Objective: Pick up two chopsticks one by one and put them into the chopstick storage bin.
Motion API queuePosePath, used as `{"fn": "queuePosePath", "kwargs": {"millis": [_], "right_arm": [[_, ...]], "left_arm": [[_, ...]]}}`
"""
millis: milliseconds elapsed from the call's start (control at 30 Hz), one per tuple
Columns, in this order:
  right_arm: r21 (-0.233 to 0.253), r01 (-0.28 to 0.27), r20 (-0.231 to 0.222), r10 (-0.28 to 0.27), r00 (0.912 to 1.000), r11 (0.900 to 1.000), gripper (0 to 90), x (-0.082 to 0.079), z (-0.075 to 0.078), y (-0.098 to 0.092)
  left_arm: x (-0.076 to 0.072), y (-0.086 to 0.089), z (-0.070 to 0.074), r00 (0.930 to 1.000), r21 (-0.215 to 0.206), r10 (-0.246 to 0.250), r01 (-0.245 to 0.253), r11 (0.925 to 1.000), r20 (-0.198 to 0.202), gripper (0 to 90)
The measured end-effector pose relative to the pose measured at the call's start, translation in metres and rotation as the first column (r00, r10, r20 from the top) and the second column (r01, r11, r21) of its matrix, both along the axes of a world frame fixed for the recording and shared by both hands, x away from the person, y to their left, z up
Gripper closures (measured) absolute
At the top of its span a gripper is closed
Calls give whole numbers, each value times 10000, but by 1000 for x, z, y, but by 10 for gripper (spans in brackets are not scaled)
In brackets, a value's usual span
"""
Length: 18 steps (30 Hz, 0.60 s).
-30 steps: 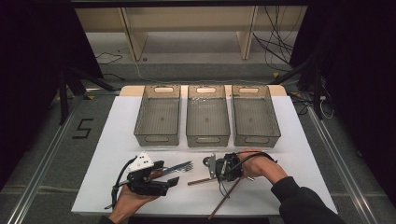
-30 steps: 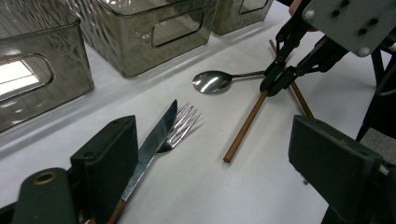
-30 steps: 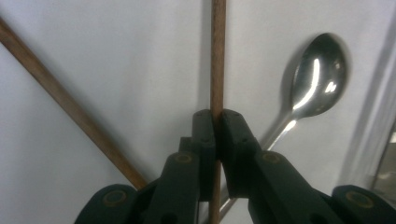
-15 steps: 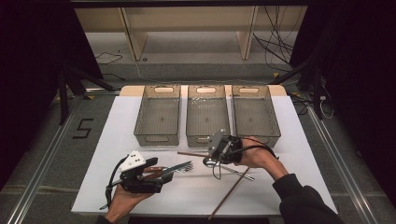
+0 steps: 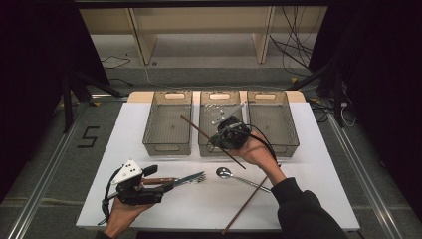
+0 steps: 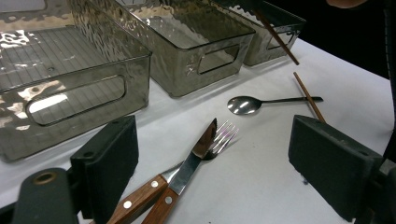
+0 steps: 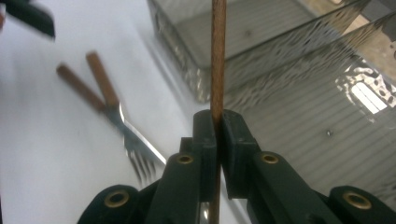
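Right tongs clamp one brown chopstick mid-shaft and carry it aslant over the near rim of the middle tray, its far tip toward 10 o'clock, while the left tongs rest wide open at the wooden handles of the knife and fork on the bench. To do this step well, the carrier should probably turn the stick parallel to the chosen tray's long side and lower it low before easing the grip, so it does not bounce out. Second chopstick and spoon lie on the bench at 5 o'clock from the held one.
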State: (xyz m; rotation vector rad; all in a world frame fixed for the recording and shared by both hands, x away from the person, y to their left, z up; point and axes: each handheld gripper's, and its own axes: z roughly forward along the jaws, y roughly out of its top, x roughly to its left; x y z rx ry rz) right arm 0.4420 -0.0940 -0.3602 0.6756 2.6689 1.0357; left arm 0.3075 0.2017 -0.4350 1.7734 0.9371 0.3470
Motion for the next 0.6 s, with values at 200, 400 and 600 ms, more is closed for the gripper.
{"fn": "queuePosePath", "kwargs": {"millis": [200, 400, 600], "right_arm": [[808, 830, -502, -791, 9956, 9933, 855, 13, 5, 14], [1238, 1077, -652, -1002, 9928, 9864, 855, 26, 11, 27], [1687, 1553, -1001, -1398, 9851, 9734, 854, 42, 14, 44]], "left_arm": [[-2, 5, -1, 10000, -51, 84, -84, 10000, -21, 157], [-4, 7, -2, 9999, -129, 142, -143, 9998, -25, 157], [-7, 9, -2, 9999, -146, 167, -167, 9998, 5, 157]]}}
